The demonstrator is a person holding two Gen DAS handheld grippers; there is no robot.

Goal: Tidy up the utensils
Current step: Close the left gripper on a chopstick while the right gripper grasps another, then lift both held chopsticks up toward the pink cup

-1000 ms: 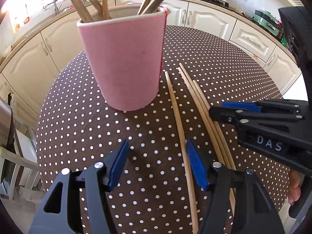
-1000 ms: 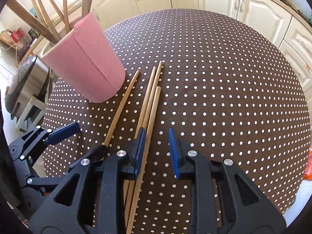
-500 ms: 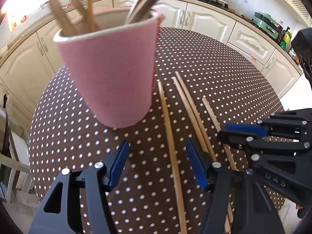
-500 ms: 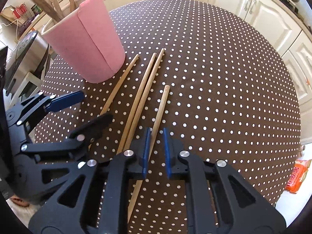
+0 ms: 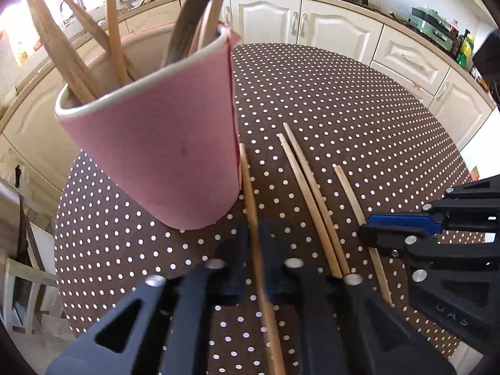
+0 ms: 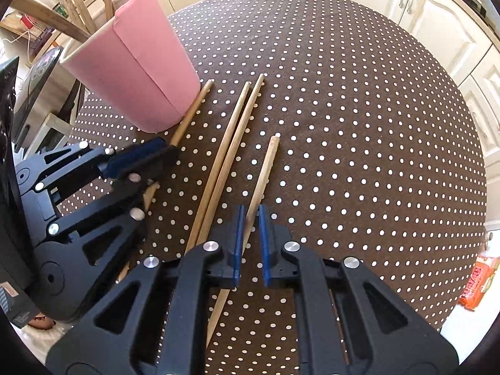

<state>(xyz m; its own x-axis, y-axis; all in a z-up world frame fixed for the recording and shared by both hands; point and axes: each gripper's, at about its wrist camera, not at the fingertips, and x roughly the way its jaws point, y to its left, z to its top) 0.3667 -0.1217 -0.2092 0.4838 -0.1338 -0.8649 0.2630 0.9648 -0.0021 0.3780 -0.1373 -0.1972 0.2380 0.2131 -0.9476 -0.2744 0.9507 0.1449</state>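
Both claws, open a second ago, are now closed on sticks lying on the surface: left claw (image 5: 255, 243) on the stick (image 5: 250, 200) beside the cup (image 5: 156, 156), right claw (image 6: 250, 234) on the outermost stick (image 6: 261, 181); lifting appears next.

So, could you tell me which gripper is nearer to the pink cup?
Left. The left gripper straddles the chopstick lying against the pink cup; the right gripper sits farther off, around the outermost chopstick.

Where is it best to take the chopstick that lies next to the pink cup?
Take its middle or near end, from above, closing across the shaft. The chopstick lies flat on the table, and the cup stands close beside its far tip.
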